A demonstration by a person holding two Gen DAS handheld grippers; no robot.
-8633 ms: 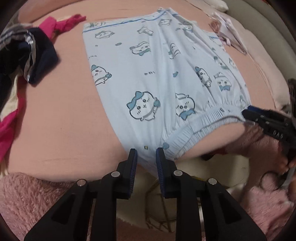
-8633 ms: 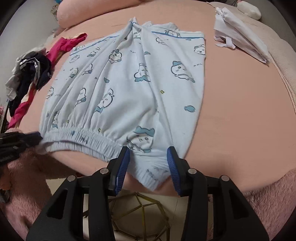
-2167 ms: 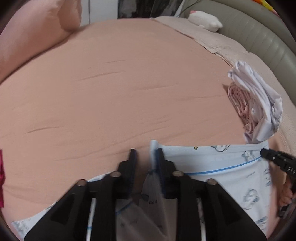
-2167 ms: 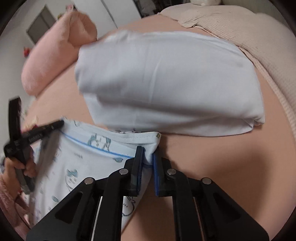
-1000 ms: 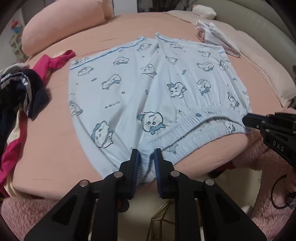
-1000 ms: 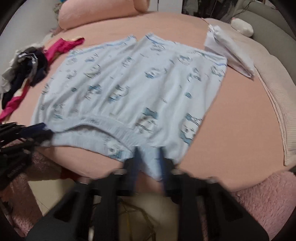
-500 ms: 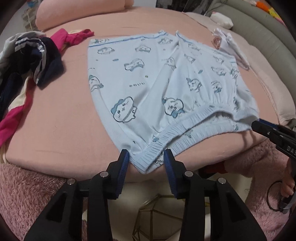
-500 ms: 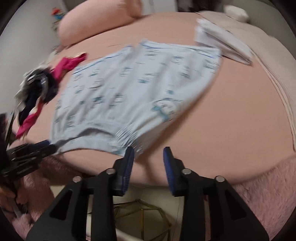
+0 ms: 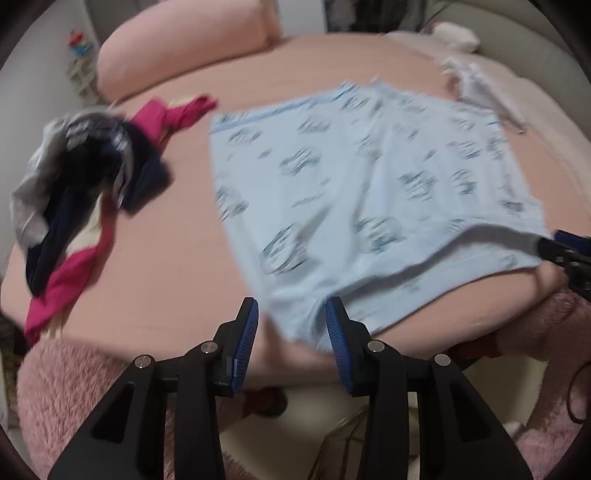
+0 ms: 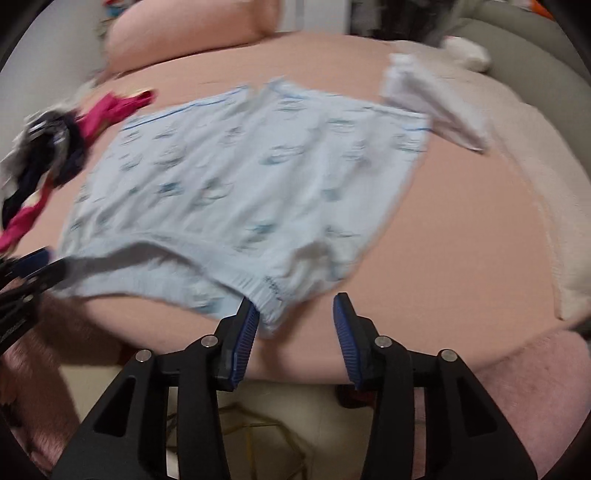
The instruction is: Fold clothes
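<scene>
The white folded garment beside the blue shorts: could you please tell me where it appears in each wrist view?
Left wrist: the white folded garment lies at upper right, past the printed blue shorts.
Right wrist: it lies upper right of centre, by the shorts' far right corner.
Shared landmark: the pink pillow at the far edge.

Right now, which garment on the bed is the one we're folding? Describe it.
On the pink bed, it is the big piece spread flat in the middle: pale blue shorts with a cartoon print, waistband nearest the grippers. The dark and magenta pile lies left, a white bundle right.
</scene>
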